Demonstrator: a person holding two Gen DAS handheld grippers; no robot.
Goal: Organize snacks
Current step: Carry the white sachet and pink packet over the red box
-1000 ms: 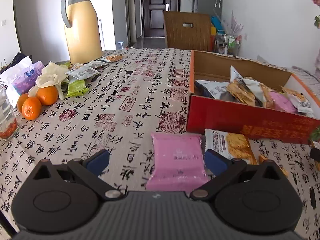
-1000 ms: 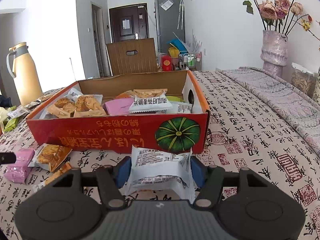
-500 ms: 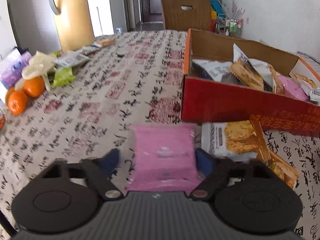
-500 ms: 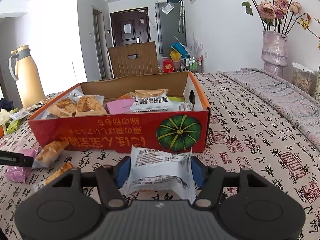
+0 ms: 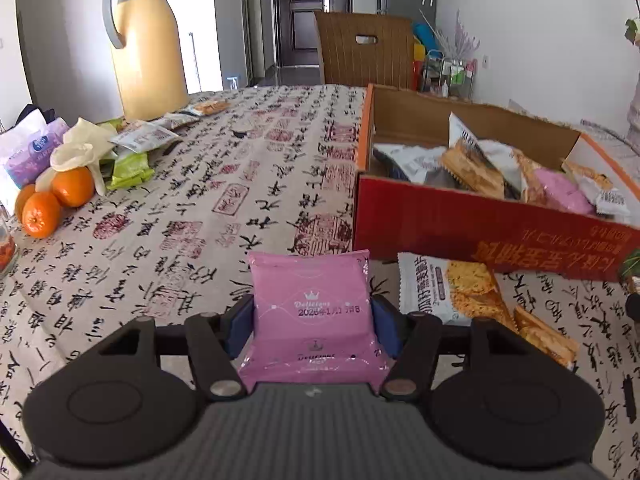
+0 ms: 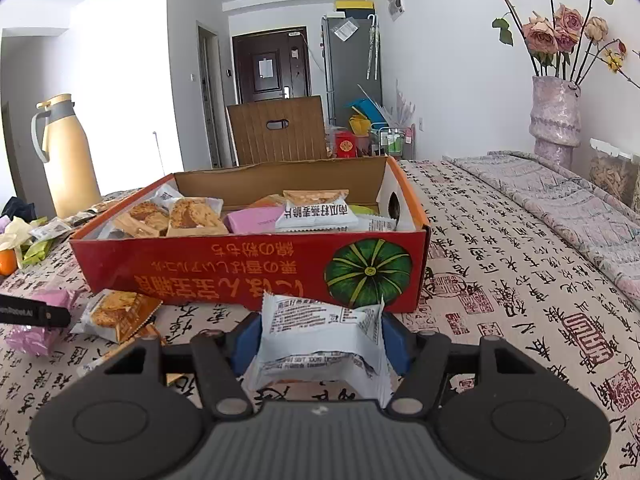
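A pink snack packet (image 5: 312, 296) lies between the blue pads of my left gripper (image 5: 312, 320), whose jaws are closing and now touch both of its sides. It sits just in front of the red cardboard box (image 5: 460, 220), which holds several snack packets. My right gripper (image 6: 320, 336) is shut on a white snack packet (image 6: 316, 320), in front of the box's pumpkin picture (image 6: 368, 272). A cracker packet (image 5: 448, 288) lies on the cloth between the two grippers. In the right wrist view the left gripper's finger (image 6: 36, 314) shows at the far left, over the pink packet (image 6: 32, 338).
A yellow thermos (image 5: 144, 44) stands at the back left. Oranges (image 5: 56, 200), a tissue pack (image 5: 28, 152) and more loose packets (image 5: 132, 164) lie along the left. A wooden chair (image 5: 364, 48) stands behind the table. A flower vase (image 6: 556, 116) stands far right.
The left gripper's jaws have closed in from wide apart until its pads meet the pink packet's sides. The right gripper still holds the white packet in the same place.
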